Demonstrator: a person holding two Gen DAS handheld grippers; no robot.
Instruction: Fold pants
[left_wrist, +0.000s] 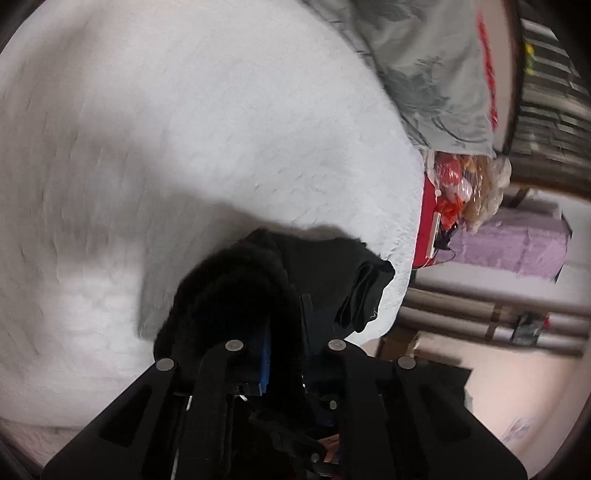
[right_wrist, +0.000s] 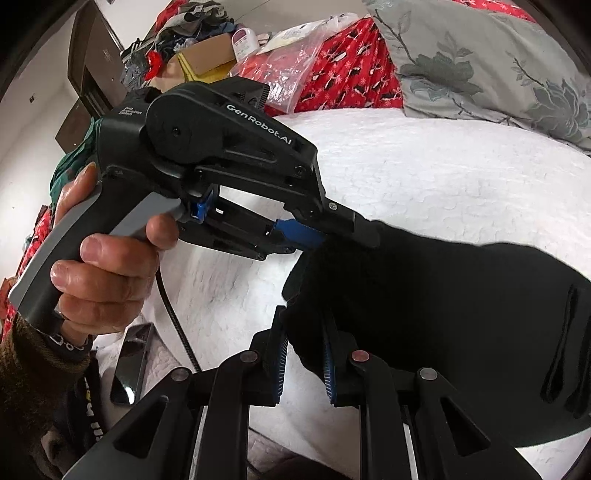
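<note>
The black pants (right_wrist: 461, 325) lie on the white quilted bed cover (right_wrist: 443, 177) and hang from both grippers. My left gripper (right_wrist: 332, 230) is shut on an upper edge of the pants; in its own view the fabric (left_wrist: 240, 295) bunches over the fingers and hides the tips. My right gripper (right_wrist: 304, 354) has its blue pads (right_wrist: 280, 369) on either side of a fold of the pants edge, closed on the cloth. A pocket slit (right_wrist: 565, 339) shows at the right.
A grey floral pillow (right_wrist: 480, 59) lies at the far right of the bed. Red patterned bedding (right_wrist: 351, 74) and plastic bags lie behind it. A black phone (right_wrist: 131, 363) lies on the bed by the left hand. The bed edge (left_wrist: 406, 295) drops to the floor.
</note>
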